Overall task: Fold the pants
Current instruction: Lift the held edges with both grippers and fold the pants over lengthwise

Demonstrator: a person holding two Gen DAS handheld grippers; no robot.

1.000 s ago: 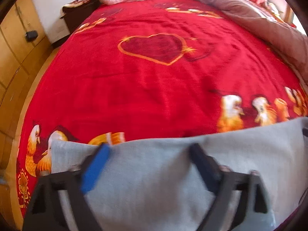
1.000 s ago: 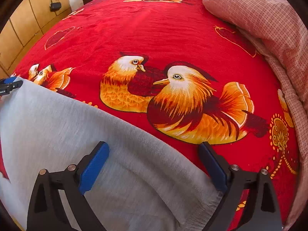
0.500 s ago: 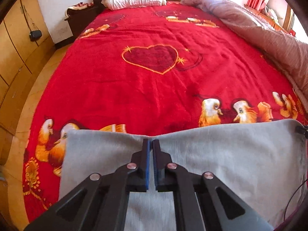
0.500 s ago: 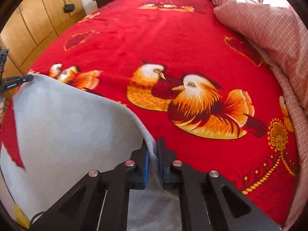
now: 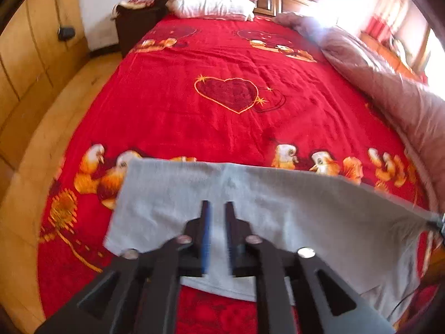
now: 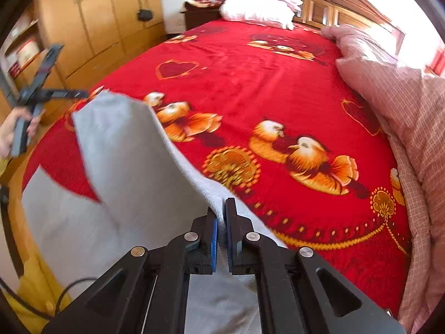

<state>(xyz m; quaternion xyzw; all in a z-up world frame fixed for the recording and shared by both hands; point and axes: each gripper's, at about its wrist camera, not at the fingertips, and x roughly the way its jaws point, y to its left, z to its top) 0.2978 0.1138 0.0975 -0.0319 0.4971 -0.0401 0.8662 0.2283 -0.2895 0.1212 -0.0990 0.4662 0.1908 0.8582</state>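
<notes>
Grey pants [image 5: 319, 211] lie across the near end of the red bedspread [image 5: 222, 128], their far edge lifted off it. My left gripper [image 5: 217, 206] stands over that edge; its jaws are opening a little, a narrow gap shows, and grey cloth still sits pinched between the fingers. My right gripper [image 6: 221, 208] is shut on the other end of the edge, the pants [image 6: 133, 161] rising in a raised fold from its pads. In the right wrist view the left gripper [image 6: 83, 93] is at far left, held by a hand [image 6: 11, 133], its tip at the raised corner.
White pillows [image 5: 211, 0] and a wooden headboard lie at the bed's far end. A pink quilt [image 6: 403, 105] is bunched along the right side. Wooden wardrobes [image 5: 30, 50] and a bare wooden floor run along the left. A dark nightstand [image 5: 133, 25] stands beside the pillows.
Both grippers went from wide open over the pants' edge to closed on it, then rose, lifting the grey cloth off the bedspread. The left jaws now show a slight gap.
</notes>
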